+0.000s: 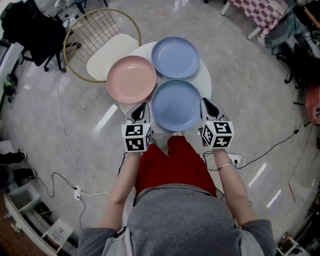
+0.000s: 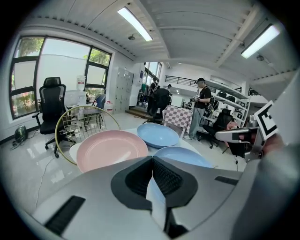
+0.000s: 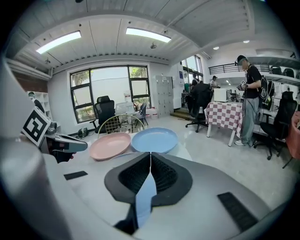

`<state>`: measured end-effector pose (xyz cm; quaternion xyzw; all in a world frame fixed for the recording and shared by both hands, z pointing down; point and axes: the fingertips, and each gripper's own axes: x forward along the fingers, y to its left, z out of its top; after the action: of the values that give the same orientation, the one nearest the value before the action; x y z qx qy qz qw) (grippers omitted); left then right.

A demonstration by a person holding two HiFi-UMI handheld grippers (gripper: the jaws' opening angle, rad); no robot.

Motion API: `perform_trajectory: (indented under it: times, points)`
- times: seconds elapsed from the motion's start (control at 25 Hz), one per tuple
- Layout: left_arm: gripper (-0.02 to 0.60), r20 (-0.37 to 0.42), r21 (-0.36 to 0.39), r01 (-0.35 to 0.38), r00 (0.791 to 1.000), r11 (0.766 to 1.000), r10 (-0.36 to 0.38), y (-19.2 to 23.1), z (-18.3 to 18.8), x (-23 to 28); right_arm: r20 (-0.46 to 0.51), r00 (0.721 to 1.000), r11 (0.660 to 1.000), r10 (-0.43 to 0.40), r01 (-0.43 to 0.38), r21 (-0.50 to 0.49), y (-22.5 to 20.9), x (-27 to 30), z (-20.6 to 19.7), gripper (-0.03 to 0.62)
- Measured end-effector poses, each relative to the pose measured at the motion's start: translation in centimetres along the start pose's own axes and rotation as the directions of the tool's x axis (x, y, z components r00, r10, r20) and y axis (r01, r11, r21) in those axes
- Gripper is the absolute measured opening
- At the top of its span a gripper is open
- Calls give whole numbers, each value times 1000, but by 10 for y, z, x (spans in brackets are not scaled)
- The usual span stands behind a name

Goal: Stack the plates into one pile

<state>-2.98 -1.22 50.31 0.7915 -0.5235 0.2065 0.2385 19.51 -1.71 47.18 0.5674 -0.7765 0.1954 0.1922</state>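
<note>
Three plates lie side by side on a small round white table (image 1: 205,80): a pink plate (image 1: 131,79) at the left, a blue plate (image 1: 175,57) at the far side, and a second blue plate (image 1: 176,105) nearest me. My left gripper (image 1: 140,113) hovers shut and empty at the near blue plate's left edge. My right gripper (image 1: 208,107) is shut and empty at that plate's right edge. In the left gripper view the pink plate (image 2: 111,149) and both blue plates (image 2: 158,135) lie beyond the jaws. The right gripper view shows the pink plate (image 3: 110,146) and far blue plate (image 3: 154,139).
A gold wire chair with a white seat (image 1: 107,50) stands against the table's far left. Cables and a power strip (image 1: 77,191) lie on the floor at left. A black office chair (image 1: 35,27) and a checkered table (image 1: 260,10) stand farther off. People stand in the background.
</note>
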Motion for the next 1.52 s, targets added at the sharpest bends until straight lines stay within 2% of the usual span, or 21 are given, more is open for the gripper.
perform_trajectory:
  times: [0.28, 0.6, 0.88, 1.2, 1.36, 1.52]
  points:
    - [17, -40, -59, -100, 994, 993, 98, -2, -8, 13, -66, 992, 991, 105, -109, -74, -21, 33, -1, 29]
    - [18, -102, -120, -184, 980, 976, 172, -2, -28, 22, -155, 966, 965, 206, -227, -128, -24, 60, -13, 29]
    - [40, -142, -162, -225, 969, 961, 203, -8, -41, 28, -214, 953, 951, 213, -253, -178, -35, 70, -27, 29]
    - [104, -201, -205, -243, 959, 948, 202, -14, -65, 29, -296, 925, 932, 237, -303, -200, -29, 77, -44, 34]
    - [121, -221, -207, -247, 955, 947, 200, -18, -72, 34, -341, 907, 926, 245, -324, -196, -29, 81, -54, 104]
    - [130, -242, -211, -260, 948, 942, 207, -15, -81, 39, -385, 890, 913, 245, -345, -217, -28, 85, -64, 127]
